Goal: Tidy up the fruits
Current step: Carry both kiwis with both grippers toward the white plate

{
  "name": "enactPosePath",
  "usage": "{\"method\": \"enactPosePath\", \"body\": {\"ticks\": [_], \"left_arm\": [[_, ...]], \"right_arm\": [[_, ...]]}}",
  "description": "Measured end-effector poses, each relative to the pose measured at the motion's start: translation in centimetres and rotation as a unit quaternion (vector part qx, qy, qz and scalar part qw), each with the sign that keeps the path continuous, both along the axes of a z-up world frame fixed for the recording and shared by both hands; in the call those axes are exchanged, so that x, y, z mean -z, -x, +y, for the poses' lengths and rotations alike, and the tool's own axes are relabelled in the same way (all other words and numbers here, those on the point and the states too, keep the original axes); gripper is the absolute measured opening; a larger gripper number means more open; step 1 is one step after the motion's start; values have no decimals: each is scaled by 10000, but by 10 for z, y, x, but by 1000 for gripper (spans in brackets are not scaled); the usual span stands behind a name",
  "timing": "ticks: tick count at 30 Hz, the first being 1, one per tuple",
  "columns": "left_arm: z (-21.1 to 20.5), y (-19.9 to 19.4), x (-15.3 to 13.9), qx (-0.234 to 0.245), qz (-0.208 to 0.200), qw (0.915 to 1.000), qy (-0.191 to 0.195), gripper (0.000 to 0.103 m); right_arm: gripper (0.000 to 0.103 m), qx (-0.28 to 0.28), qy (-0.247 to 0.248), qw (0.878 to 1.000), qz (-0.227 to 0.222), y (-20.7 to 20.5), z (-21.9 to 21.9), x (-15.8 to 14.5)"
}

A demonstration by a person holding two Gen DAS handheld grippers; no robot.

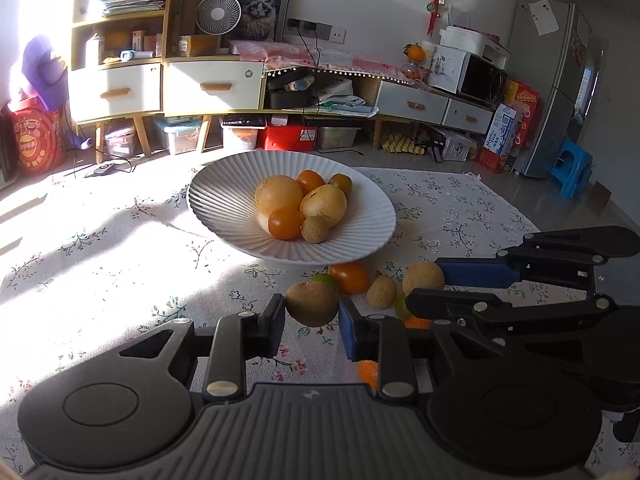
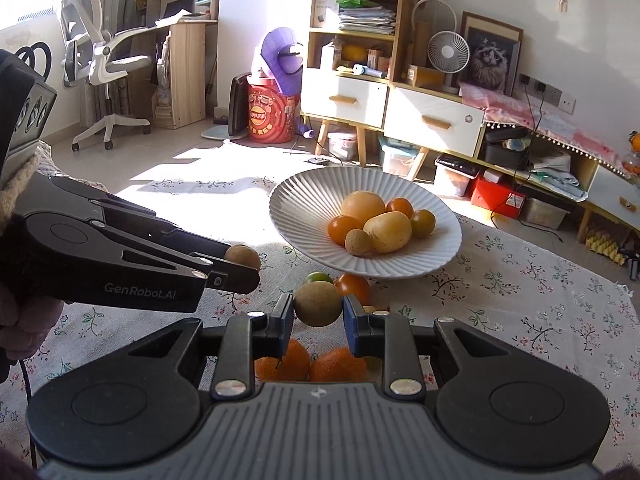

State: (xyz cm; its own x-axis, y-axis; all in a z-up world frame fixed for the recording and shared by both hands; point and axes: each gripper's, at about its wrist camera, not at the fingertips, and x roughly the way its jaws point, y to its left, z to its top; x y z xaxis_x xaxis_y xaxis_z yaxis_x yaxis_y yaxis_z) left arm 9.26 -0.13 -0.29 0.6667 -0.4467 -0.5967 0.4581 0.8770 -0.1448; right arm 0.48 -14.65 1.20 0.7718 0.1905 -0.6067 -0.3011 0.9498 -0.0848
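Note:
A white ribbed plate (image 1: 224,200) (image 2: 304,200) on the flowered cloth holds two large yellow fruits, small orange tomatoes and a little brown fruit. My left gripper (image 1: 312,309) (image 2: 244,265) is shut on a round brown fruit (image 1: 312,303) (image 2: 241,256), lifted off the cloth in front of the plate. Just to its right, my right gripper (image 2: 318,310) (image 1: 424,285) is shut on a second brown fruit (image 2: 318,303) (image 1: 423,277). Beneath them lie an orange tomato (image 1: 350,277) (image 2: 353,287), a green fruit (image 2: 317,278), a small tan fruit (image 1: 382,291) and two tangerines (image 2: 284,362).
The flowered cloth (image 1: 100,260) covers a low surface, its far edge just behind the plate. Beyond are wooden cabinets with drawers (image 1: 212,88), storage boxes on the floor, a fridge (image 1: 560,92) and a blue stool (image 1: 570,172). An office chair (image 2: 100,64) stands far left.

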Motion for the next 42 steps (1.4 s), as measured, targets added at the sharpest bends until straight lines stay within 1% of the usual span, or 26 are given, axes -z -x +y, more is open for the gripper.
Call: {"method": "enactPosePath", "body": {"ticks": [4, 8, 10, 19, 22, 28, 38, 42], "left_arm": [[-2, -9, -6, -87, 0, 10000, -4, 14], [-1, -15, -7, -230, 54, 9997, 71, 14], [-2, -20, -8, -243, 68, 9997, 2, 14], [-13, -50, -13, -175, -4, 9998, -137, 14], [-15, -65, -9, -245, 103, 9995, -182, 14], [-15, -89, -4, -397, 368, 9985, -107, 15], [-12, -108, 2, -595, 744, 9954, 134, 15], [-12, -109, 4, -601, 802, 9949, 139, 15]], "right_arm": [[24, 106, -39, 9999, -47, -11, -4, -5], [24, 209, -91, 9997, -29, -21, -8, -8], [24, 264, -132, 9996, 7, -27, -10, -7], [24, 259, 65, 9995, 154, -45, -10, 2], [24, 290, 98, 9993, 205, -50, -13, 4], [24, 389, 54, 9988, 291, -58, -19, 7], [24, 332, 53, 9987, 387, -69, -22, 13], [24, 298, 71, 9987, 415, -72, -22, 15]]}}
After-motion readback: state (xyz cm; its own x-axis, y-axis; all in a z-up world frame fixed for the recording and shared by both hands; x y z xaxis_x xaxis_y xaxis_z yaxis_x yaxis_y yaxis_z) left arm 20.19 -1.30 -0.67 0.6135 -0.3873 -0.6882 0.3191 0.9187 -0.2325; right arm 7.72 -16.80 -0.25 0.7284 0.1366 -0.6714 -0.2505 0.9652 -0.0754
